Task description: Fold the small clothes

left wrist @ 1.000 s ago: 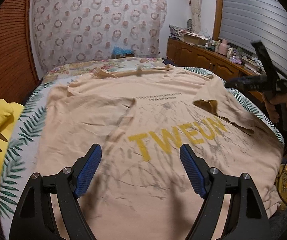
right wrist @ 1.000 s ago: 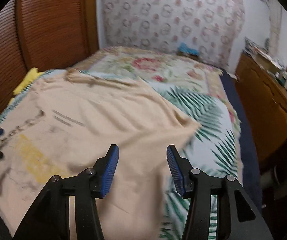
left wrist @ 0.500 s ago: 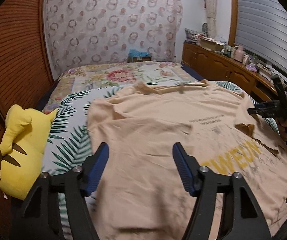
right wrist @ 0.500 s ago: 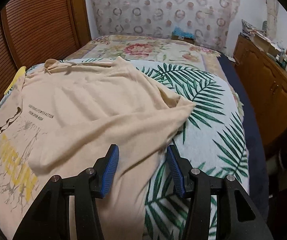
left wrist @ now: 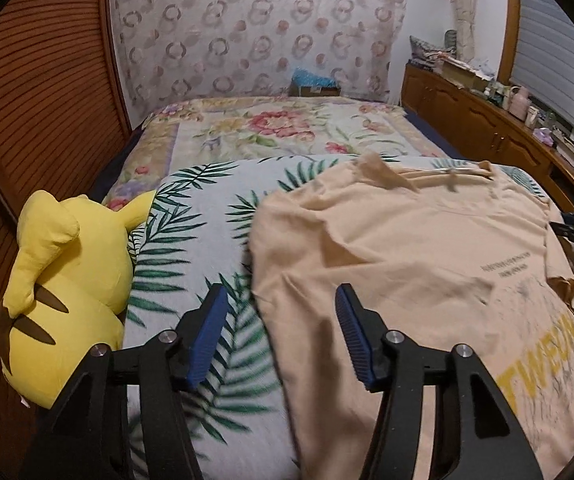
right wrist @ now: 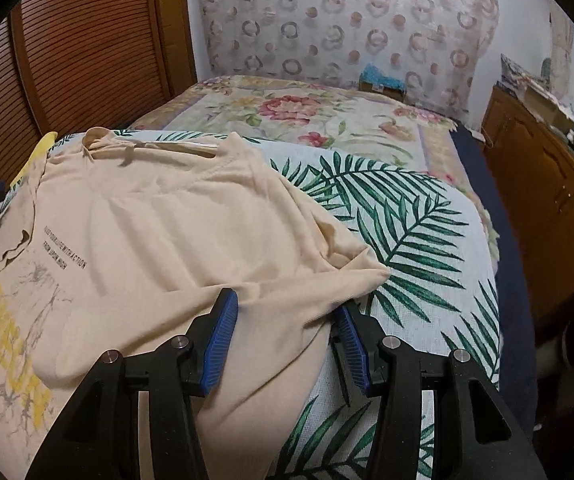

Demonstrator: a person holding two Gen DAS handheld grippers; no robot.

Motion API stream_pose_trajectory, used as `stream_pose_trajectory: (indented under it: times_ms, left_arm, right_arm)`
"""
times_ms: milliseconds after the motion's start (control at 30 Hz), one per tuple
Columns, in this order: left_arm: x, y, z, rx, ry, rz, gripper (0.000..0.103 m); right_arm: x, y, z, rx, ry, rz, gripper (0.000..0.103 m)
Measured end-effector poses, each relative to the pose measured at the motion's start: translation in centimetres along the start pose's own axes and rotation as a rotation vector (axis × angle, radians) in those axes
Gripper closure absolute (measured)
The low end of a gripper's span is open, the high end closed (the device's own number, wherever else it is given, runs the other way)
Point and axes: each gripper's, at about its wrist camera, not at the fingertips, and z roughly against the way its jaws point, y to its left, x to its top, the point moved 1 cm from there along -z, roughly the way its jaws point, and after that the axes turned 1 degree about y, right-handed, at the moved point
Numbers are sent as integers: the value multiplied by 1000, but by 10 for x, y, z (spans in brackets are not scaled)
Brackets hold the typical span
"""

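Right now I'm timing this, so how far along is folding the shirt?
Barely begun. The shirt lies spread face up on the bed, unfolded. Both grippers sit open at its side edges, left gripper and right gripper, gripping nothing. Every fold remains.

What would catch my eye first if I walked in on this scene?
Probably the big peach T-shirt with yellow lettering, spread flat on the palm-leaf bedspread. Next, the bright yellow plush toy lying at the bed's left edge beside the wooden wall. Close to each camera stand black grippers with blue pads, left and right, open over the shirt's side edges.
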Motion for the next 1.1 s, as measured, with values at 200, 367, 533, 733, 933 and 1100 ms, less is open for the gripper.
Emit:
stream_pose_trajectory:
  times_ms: [200,367,533,733,933,1100]
  left_arm:
    - [16,10,-25,-6,35,17,48]
    - [30,10,-41,-13,59,0,49]
    - [34,10,-50,-28,75,-19,51]
    - [39,7,-50,-69,77,-28,76]
    - [44,3,-51,-74,86,-46,95]
    - [45,3,-30,-95,6,-25,97]
  right_arm:
    - [-3,0,-1,-3,0,0,50]
    - [-1,0,0,0,-10,4,49]
    - [-1,0,0,0,-11,3,49]
    - [-1,0,0,-5,-16,7,49]
    - [4,-7,1,30,-21,5,86]
    - [9,-16,4,58,-42,-15,97]
